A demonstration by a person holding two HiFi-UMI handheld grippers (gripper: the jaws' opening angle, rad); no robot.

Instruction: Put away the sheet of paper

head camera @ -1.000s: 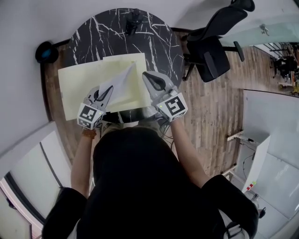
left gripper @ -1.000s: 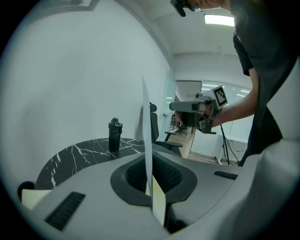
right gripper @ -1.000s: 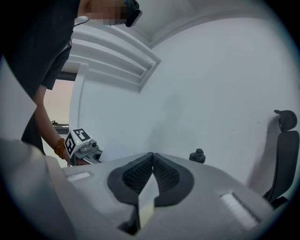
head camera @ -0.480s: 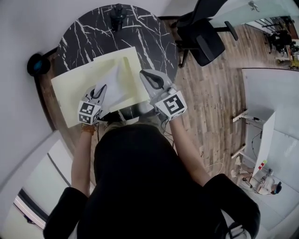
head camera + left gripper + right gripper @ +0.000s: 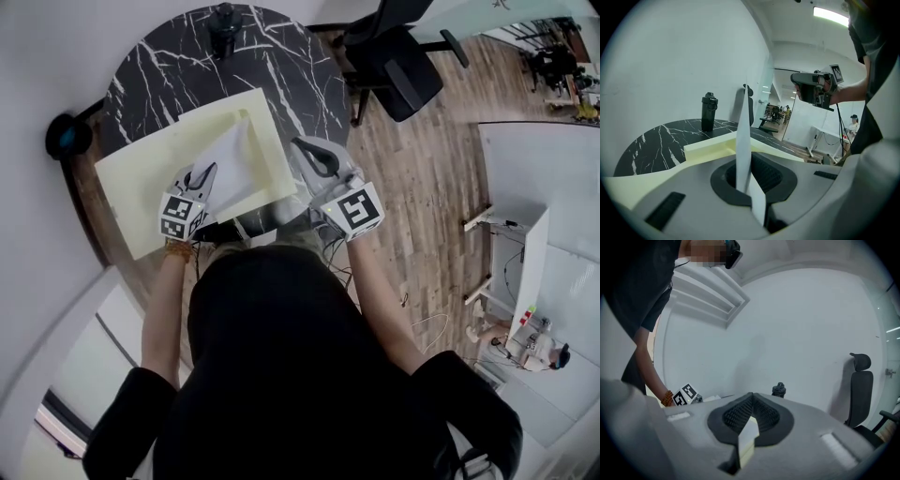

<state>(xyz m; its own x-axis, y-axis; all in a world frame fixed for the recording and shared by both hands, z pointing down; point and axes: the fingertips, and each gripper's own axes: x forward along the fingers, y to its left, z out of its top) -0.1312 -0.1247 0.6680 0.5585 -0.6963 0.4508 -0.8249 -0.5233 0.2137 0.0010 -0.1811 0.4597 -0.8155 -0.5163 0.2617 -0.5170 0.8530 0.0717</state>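
A white sheet of paper (image 5: 230, 161) stands on edge over a pale yellow folder (image 5: 141, 192) lying on the round black marble table (image 5: 150, 84). My left gripper (image 5: 208, 172) is shut on the sheet's near corner. In the left gripper view the sheet (image 5: 743, 140) rises upright from between the closed jaws (image 5: 745, 180). My right gripper (image 5: 307, 148) hovers shut beside the folder's right edge, raised above the table (image 5: 794, 84). In its own view (image 5: 750, 397) a pale sliver shows in the gap below the closed pads.
A black bottle (image 5: 223, 17) stands at the table's far edge (image 5: 708, 111). A black office chair (image 5: 398, 61) is on the wooden floor to the right. A dark round object (image 5: 64, 136) sits on the floor at left. White desks (image 5: 544, 187) stand further right.
My left gripper has come down with the sheet, which now lies closer to the folder. My right gripper has shifted a little to the right, still shut.
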